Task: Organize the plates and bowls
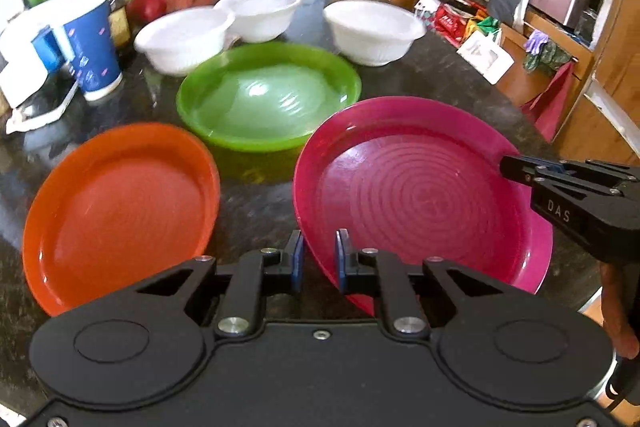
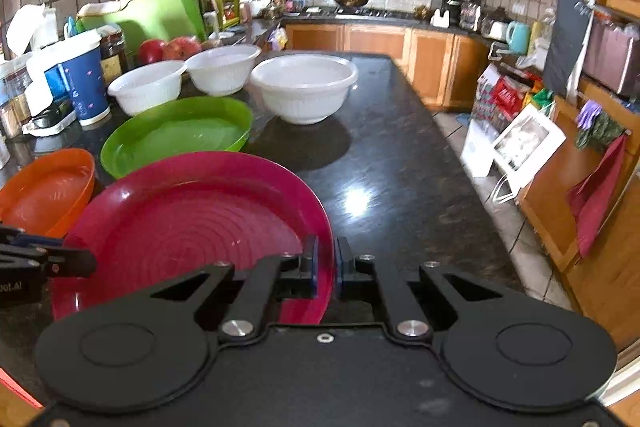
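Note:
A magenta plate (image 1: 420,203) is held tilted above the dark counter, also in the right wrist view (image 2: 192,227). My left gripper (image 1: 319,261) is shut on its left rim. My right gripper (image 2: 327,265) is shut on its right rim; it also shows in the left wrist view (image 1: 516,169). An orange plate (image 1: 120,211) lies at the left and a green plate (image 1: 268,95) behind it. Three white bowls (image 1: 184,39) (image 1: 260,13) (image 1: 372,29) stand at the back.
A blue paper cup (image 1: 94,47), jars, red fruit (image 1: 150,5) and a green board (image 2: 152,17) crowd the counter's left. The counter (image 2: 392,163) drops off at its right edge, with shelves and cabinets beyond.

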The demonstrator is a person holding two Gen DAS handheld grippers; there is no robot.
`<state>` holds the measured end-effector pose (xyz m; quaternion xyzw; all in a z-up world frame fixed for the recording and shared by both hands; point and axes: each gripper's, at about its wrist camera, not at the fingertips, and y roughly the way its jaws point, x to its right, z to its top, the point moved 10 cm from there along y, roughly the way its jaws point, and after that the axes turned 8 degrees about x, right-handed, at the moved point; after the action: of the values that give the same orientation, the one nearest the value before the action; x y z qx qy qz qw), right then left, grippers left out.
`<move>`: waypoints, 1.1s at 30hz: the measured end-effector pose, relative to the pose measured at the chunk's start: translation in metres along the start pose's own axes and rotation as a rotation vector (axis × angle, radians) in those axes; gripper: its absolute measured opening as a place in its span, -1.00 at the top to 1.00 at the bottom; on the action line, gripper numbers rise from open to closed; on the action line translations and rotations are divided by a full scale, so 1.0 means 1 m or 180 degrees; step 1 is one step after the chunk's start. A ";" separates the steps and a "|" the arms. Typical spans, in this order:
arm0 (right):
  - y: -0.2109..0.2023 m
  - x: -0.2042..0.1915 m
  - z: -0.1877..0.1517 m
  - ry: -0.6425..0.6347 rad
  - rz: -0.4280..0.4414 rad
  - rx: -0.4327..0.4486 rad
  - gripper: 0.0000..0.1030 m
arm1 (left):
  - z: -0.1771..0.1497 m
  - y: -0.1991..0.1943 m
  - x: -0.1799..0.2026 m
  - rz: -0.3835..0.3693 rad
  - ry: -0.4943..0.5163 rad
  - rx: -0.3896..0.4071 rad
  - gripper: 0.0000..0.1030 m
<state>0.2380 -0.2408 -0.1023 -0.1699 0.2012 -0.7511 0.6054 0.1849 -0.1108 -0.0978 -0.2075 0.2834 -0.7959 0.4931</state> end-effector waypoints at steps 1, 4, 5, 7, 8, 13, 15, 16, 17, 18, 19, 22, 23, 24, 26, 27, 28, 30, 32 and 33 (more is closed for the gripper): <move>-0.003 0.005 0.002 0.0000 -0.0035 0.0030 0.81 | 0.003 0.000 0.005 -0.0019 0.0019 0.0017 0.60; -0.011 0.024 0.005 0.0038 -0.0123 0.0087 0.81 | 0.011 0.002 0.023 -0.0094 0.0084 0.0053 0.59; -0.013 0.031 0.006 0.0056 -0.0154 0.0103 0.81 | 0.013 0.003 0.030 -0.0125 0.0109 0.0059 0.59; -0.018 0.044 0.006 0.0074 -0.0222 0.0129 0.81 | 0.016 0.006 0.044 -0.0179 0.0157 0.0068 0.59; -0.020 0.052 0.006 0.0083 -0.0257 0.0136 0.81 | 0.017 0.009 0.051 -0.0204 0.0184 0.0069 0.59; -0.025 0.084 -0.004 0.0151 -0.0398 0.0115 0.81 | 0.017 0.021 0.082 -0.0290 0.0280 0.0029 0.59; -0.024 0.096 -0.009 0.0173 -0.0432 0.0080 0.81 | 0.015 0.026 0.093 -0.0308 0.0300 -0.0003 0.59; -0.024 0.101 -0.012 0.0183 -0.0439 0.0064 0.81 | 0.014 0.028 0.097 -0.0311 0.0311 -0.0017 0.59; -0.024 0.106 -0.015 0.0193 -0.0443 0.0049 0.81 | 0.013 0.030 0.100 -0.0311 0.0317 -0.0031 0.59; -0.023 0.110 -0.017 0.0201 -0.0443 0.0033 0.81 | 0.012 0.032 0.103 -0.0306 0.0317 -0.0044 0.59; -0.022 0.113 -0.019 0.0204 -0.0442 0.0021 0.81 | 0.011 0.035 0.106 -0.0298 0.0312 -0.0059 0.59; -0.018 0.121 -0.022 0.0206 -0.0420 -0.0001 0.81 | 0.007 0.038 0.111 -0.0262 0.0292 -0.0095 0.59; -0.016 0.123 -0.022 0.0204 -0.0404 -0.0008 0.81 | 0.007 0.039 0.112 -0.0242 0.0282 -0.0107 0.59; -0.014 0.125 -0.023 0.0204 -0.0381 -0.0014 0.81 | 0.005 0.039 0.112 -0.0220 0.0272 -0.0121 0.59; -0.010 0.123 -0.022 0.0198 -0.0338 -0.0028 0.81 | 0.002 0.041 0.112 -0.0184 0.0246 -0.0152 0.59; -0.008 0.123 -0.022 0.0187 -0.0310 -0.0035 0.81 | 0.001 0.041 0.113 -0.0162 0.0235 -0.0162 0.59; -0.006 0.123 -0.022 0.0180 -0.0281 -0.0040 0.81 | -0.001 0.041 0.112 -0.0130 0.0224 -0.0176 0.59; -0.005 0.121 -0.022 0.0179 -0.0218 -0.0058 0.81 | -0.002 0.040 0.111 -0.0080 0.0196 -0.0191 0.59; -0.002 0.119 -0.021 0.0168 -0.0165 -0.0061 0.81 | -0.002 0.038 0.109 -0.0040 0.0183 -0.0191 0.59; -0.001 0.118 -0.021 0.0164 -0.0139 -0.0062 0.81 | -0.002 0.037 0.108 -0.0016 0.0178 -0.0191 0.59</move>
<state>0.2023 -0.3539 -0.1190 -0.1609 0.2203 -0.7662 0.5818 0.1620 -0.2207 -0.1185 -0.2006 0.3203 -0.7938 0.4766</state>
